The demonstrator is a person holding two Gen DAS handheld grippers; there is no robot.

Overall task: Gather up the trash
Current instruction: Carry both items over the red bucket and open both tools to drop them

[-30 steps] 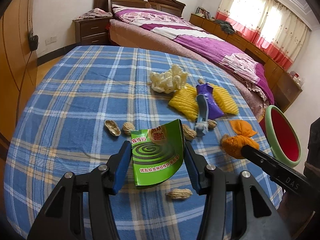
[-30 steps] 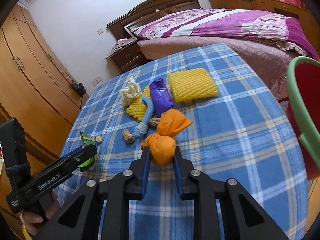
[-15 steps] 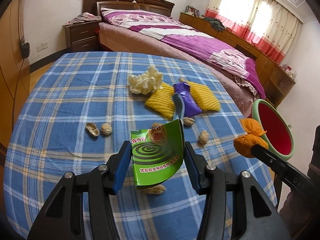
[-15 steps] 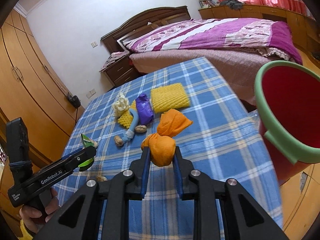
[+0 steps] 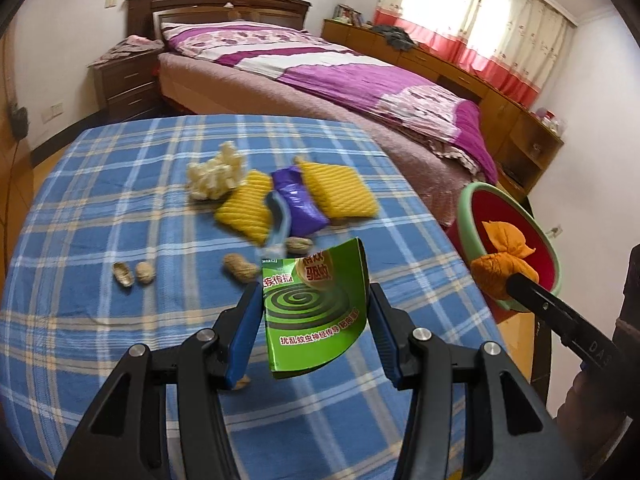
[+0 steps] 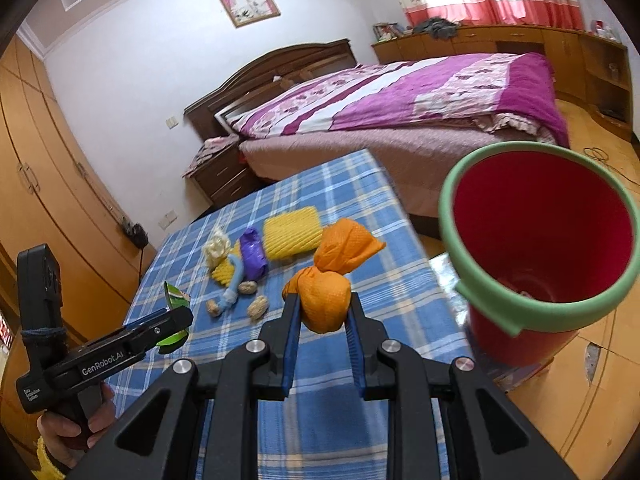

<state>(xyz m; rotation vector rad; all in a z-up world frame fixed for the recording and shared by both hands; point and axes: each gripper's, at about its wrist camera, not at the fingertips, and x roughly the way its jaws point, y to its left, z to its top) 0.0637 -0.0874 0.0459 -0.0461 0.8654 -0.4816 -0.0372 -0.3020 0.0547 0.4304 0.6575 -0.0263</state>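
My left gripper (image 5: 314, 300) is shut on a green mosquito-coil carton (image 5: 316, 308), held above the blue checked tablecloth (image 5: 120, 320). My right gripper (image 6: 322, 304) is shut on an orange knotted cloth bundle (image 6: 328, 280), at the table's right edge beside the red bin with a green rim (image 6: 536, 240). In the left wrist view the orange bundle (image 5: 500, 268) hangs in front of the bin (image 5: 516, 216). On the table lie two yellow foam nets (image 5: 336, 194), a purple wrapper (image 5: 298, 204), a pale blue strip (image 5: 280, 224), a cream crumpled wad (image 5: 216, 176) and several peanut shells (image 5: 240, 268).
A bed with a purple cover (image 5: 340, 76) stands beyond the table, a nightstand (image 5: 128, 84) to its left. Wooden wardrobes (image 6: 48, 184) line the left wall. The bin stands on the floor off the table's right edge. A person's hand (image 6: 76, 428) holds the left gripper.
Both grippers moved right and rose with their loads. The orange bundle went from over the table to beside the bin's mouth; the bin fills more of the right wrist view.
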